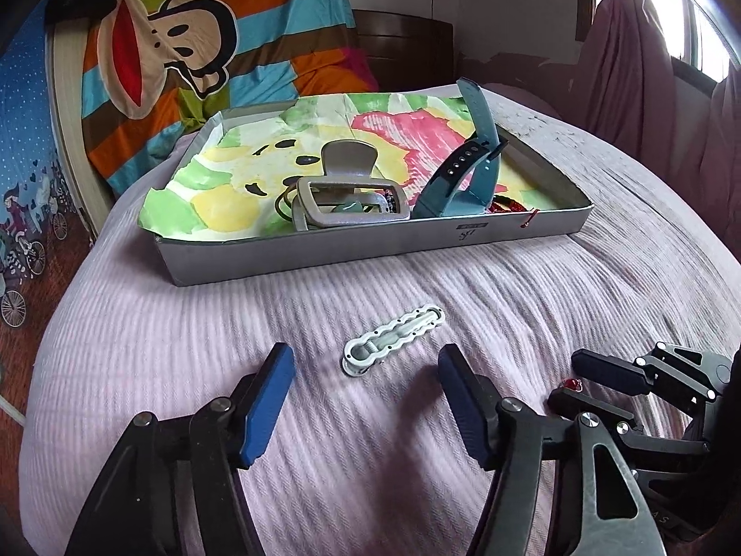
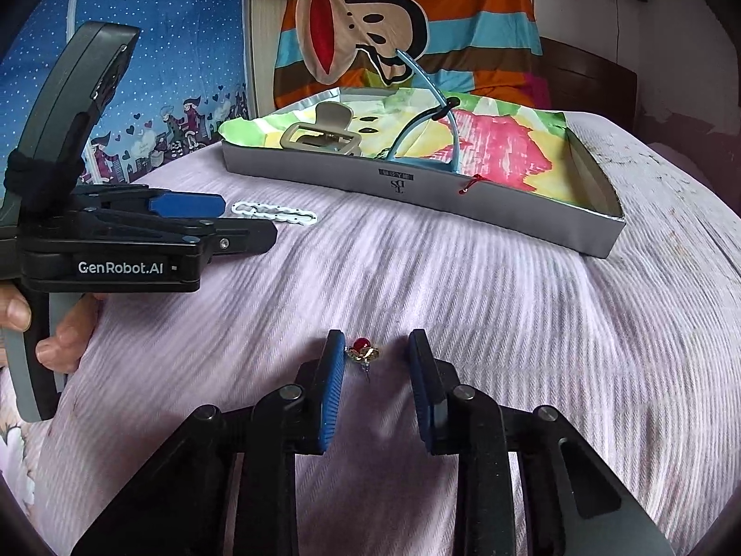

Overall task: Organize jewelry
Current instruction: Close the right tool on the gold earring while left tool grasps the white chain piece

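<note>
A white wavy hair clip (image 1: 393, 339) lies on the pink bedspread, just ahead of my open left gripper (image 1: 366, 361); it also shows in the right wrist view (image 2: 275, 213). A small red and gold earring (image 2: 362, 352) lies between the open fingers of my right gripper (image 2: 376, 347), close to the left pad; it is partly hidden in the left wrist view (image 1: 573, 384). A shallow grey box (image 1: 370, 250) lined with coloured paper holds a grey claw clip (image 1: 345, 194), a blue watch (image 1: 467, 176) and red beads (image 1: 507, 207).
The box (image 2: 509, 217) sits at the far side of the bed. A striped monkey-print blanket (image 1: 185, 55) hangs behind it. Pink curtains (image 1: 648, 83) and a window are at the right. The left gripper (image 2: 139, 231) shows at left in the right wrist view.
</note>
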Available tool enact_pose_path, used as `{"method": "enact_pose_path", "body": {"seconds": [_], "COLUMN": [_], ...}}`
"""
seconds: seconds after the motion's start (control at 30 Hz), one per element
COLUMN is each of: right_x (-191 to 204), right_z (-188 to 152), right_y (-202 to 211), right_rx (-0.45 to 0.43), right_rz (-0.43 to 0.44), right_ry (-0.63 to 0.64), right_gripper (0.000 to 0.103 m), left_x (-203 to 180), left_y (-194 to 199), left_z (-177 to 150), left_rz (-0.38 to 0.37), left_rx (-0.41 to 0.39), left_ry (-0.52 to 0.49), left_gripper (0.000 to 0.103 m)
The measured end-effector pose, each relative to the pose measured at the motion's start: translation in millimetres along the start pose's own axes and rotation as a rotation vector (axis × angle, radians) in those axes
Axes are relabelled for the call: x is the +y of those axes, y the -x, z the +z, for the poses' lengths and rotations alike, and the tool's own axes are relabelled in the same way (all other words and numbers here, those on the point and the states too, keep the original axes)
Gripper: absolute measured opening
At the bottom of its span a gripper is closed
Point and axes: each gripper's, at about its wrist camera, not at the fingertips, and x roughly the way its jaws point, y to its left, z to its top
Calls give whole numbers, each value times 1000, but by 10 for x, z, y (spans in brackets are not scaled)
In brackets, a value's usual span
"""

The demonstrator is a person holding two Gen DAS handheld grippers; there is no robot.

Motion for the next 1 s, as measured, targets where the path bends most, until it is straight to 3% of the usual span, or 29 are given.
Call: {"method": "enact_pose_path", "body": {"seconds": [0.3, 0.53, 1.0], "right_x": [-17, -32, -67], "right_z": [-22, -44, -50], "right_y": [-23, -11, 11], "right_rx": [0, -11, -33], "right_rz": [11, 18, 24], "right_ry": [-10, -19, -35], "right_gripper": [24, 13, 12], "left_x": [-18, -27, -144], "left_y": [-29, -8, 84], "left_z": [-19, -69, -202], "left_rz": [-28, -47, -85], "left_rx": [-6, -18, -34], "left_ry": [-8, -4, -36], "left_gripper": [42, 18, 16]}}
